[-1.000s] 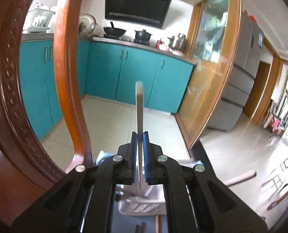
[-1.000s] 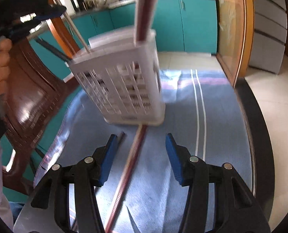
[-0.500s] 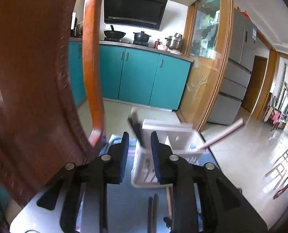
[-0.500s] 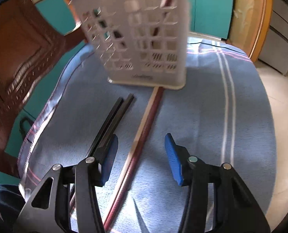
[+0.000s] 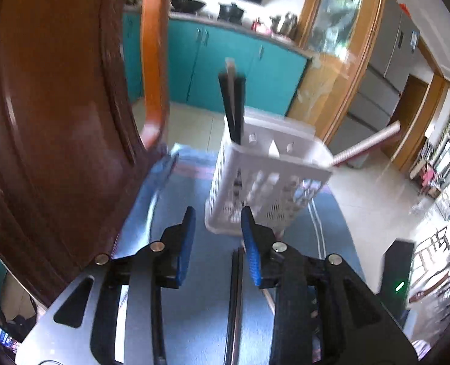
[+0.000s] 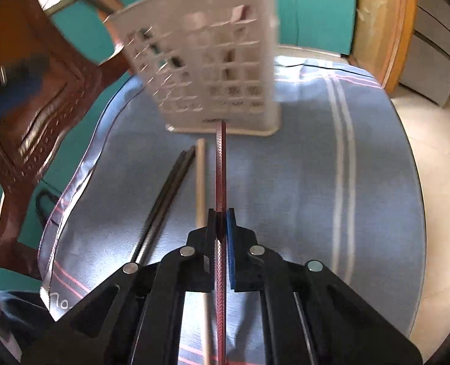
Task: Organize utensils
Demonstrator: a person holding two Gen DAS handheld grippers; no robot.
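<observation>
A white perforated utensil basket (image 5: 264, 179) (image 6: 212, 60) stands on a blue cloth (image 6: 316, 182). Dark and pale chopsticks (image 5: 233, 103) stick up from its left side, and a red chopstick (image 5: 367, 144) leans out to the right. My left gripper (image 5: 217, 237) hangs just in front of the basket; its jaws are opening with nothing between them. Below it a dark pair of chopsticks (image 5: 235, 298) lies on the cloth. My right gripper (image 6: 221, 222) is shut on a red textured chopstick (image 6: 220, 164) that points at the basket's base. Beside it lie a pale wooden chopstick (image 6: 200, 182) and the dark pair (image 6: 167, 200).
A carved brown wooden chair (image 5: 57, 121) (image 6: 36, 97) stands close on the left of the table. The table's dark rim (image 6: 419, 213) curves along the right. Teal kitchen cabinets (image 5: 225, 60) and a tiled floor lie beyond. A black device with a green light (image 5: 396, 273) sits at the right.
My left gripper let go of the pale chopstick into the basket, spread its jaws and sank toward the cloth. My right gripper dropped lower and shut on the red chopstick lying on the cloth.
</observation>
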